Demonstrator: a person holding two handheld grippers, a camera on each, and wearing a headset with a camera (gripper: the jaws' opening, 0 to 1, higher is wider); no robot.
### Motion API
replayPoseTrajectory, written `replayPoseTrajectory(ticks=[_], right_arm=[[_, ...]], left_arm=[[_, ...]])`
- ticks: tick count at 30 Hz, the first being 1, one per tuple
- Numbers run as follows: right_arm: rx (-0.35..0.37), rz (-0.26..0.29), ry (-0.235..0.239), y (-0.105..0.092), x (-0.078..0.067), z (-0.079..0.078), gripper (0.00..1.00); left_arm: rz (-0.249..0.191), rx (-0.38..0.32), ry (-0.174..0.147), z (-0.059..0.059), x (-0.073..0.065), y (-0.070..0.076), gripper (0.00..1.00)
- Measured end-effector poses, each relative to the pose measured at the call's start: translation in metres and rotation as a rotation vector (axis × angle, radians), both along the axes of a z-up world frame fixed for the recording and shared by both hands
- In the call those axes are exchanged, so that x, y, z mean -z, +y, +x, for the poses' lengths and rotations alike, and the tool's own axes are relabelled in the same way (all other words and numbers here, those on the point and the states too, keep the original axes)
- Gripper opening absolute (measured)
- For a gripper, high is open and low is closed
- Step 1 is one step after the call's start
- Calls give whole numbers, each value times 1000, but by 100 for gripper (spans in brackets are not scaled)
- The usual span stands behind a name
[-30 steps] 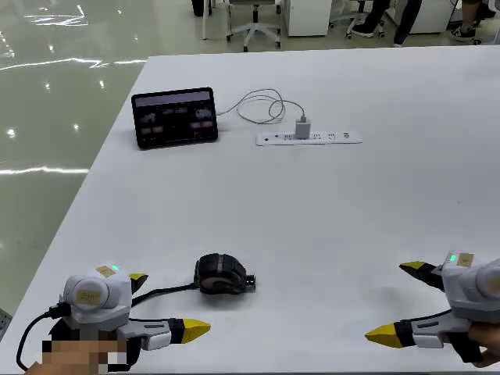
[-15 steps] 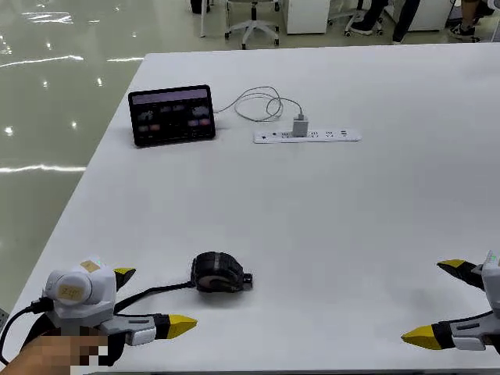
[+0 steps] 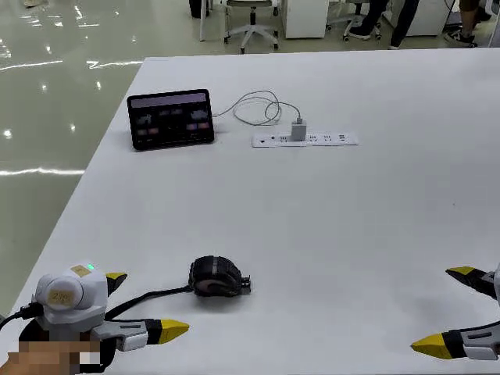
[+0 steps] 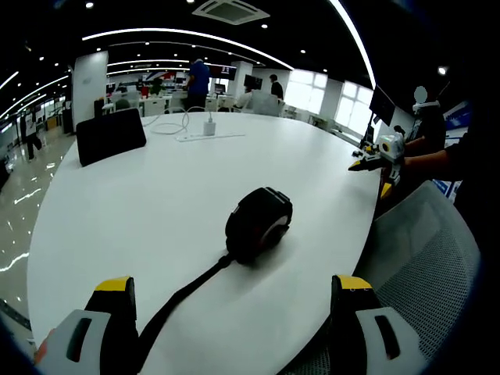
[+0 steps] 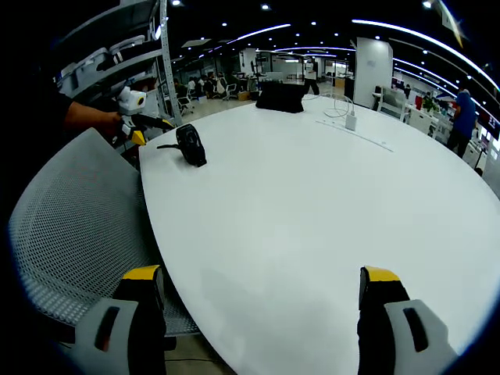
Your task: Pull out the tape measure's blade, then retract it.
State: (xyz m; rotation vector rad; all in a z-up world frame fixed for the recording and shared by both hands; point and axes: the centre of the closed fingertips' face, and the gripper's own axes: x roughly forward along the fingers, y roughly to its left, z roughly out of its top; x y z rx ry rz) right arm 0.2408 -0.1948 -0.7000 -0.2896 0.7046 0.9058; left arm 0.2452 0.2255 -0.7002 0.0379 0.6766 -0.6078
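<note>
- Head view: the tape measure (image 3: 217, 276) lies on the white tabletop (image 3: 336, 211), blade in, its black strap (image 3: 152, 295) trailing toward my left gripper (image 3: 147, 303). That gripper sits just beside the tape measure with its jaws spread. My right gripper (image 3: 444, 308) is well apart from the tape measure on its other side, jaws also spread and empty. A tablet (image 3: 172, 117) and a power strip (image 3: 305, 139) lie well beyond the tape measure.
- Left gripper view: the tape measure (image 4: 259, 221) sits straight ahead between my two spread jaws. Its round black case looks hard and smooth, so I judge it light but likely to slide. I would clamp it across the flat sides.
- Right gripper view: the tape measure (image 5: 191, 144) is far off. The blade hook looks small and thin, so I expect it needs a firm pinch, and the blade should be eased back.
</note>
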Motion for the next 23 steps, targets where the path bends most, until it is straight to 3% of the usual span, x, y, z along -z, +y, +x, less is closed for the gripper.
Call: replayPoseTrajectory(ticks=[2, 4, 6, 9, 23], right_arm=[[2, 4, 3, 0, 1, -1, 100], [0, 3, 4, 1, 1, -2, 100], [-4, 2, 4, 1, 1, -3, 100], [-1, 4, 4, 0, 0, -3, 100], [2, 0, 6, 0, 1, -1, 100]], left_arm=[[3, -1, -1, 0, -1, 1, 100], [-25, -2, 16, -1, -2, -2, 100], [8, -11, 1, 1, -2, 3, 100], [-7, -13, 9, 1, -1, 2, 100], [1, -11, 10, 3, -2, 7, 100]])
